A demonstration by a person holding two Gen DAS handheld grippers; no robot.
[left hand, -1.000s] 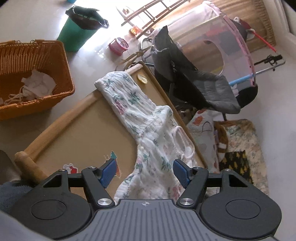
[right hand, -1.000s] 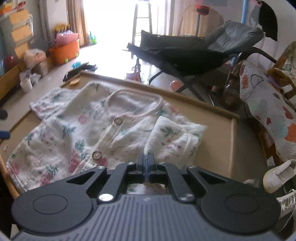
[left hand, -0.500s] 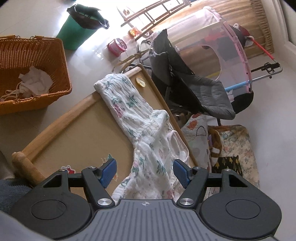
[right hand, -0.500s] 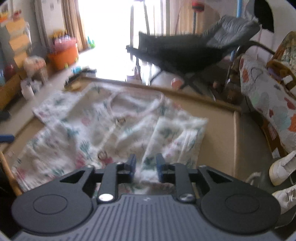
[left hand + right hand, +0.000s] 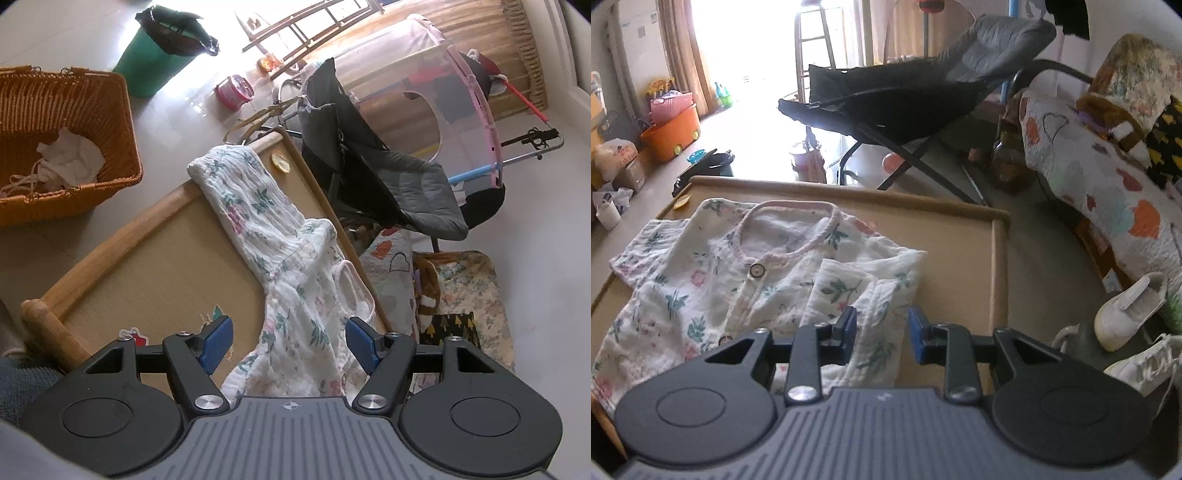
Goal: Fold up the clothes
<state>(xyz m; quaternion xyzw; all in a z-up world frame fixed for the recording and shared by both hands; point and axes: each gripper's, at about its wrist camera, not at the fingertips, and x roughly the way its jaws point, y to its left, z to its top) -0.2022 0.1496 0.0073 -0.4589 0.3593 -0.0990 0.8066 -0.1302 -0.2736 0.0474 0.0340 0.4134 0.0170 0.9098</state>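
Note:
A white floral baby top [image 5: 713, 280] lies button-side up on a low wooden table [image 5: 960, 251]. Its right sleeve [image 5: 864, 295] is folded in over the body; the other sleeve stretches out to the far table edge in the left wrist view [image 5: 240, 199]. My right gripper [image 5: 881, 332] is open just above the folded sleeve, holding nothing. My left gripper [image 5: 290, 343] is open wide above the top's lower part [image 5: 303, 332], holding nothing.
An orange wicker basket [image 5: 66, 147] with white cloth and a green bin [image 5: 155, 55] stand on the floor left of the table. A dark bouncer seat [image 5: 905, 96] stands behind the table. A quilted sofa [image 5: 1100, 177] and white shoes [image 5: 1126, 314] are at the right.
My right gripper was shut on the folded sleeve, then opened, let it go and drew back. My left gripper rose slightly, staying open.

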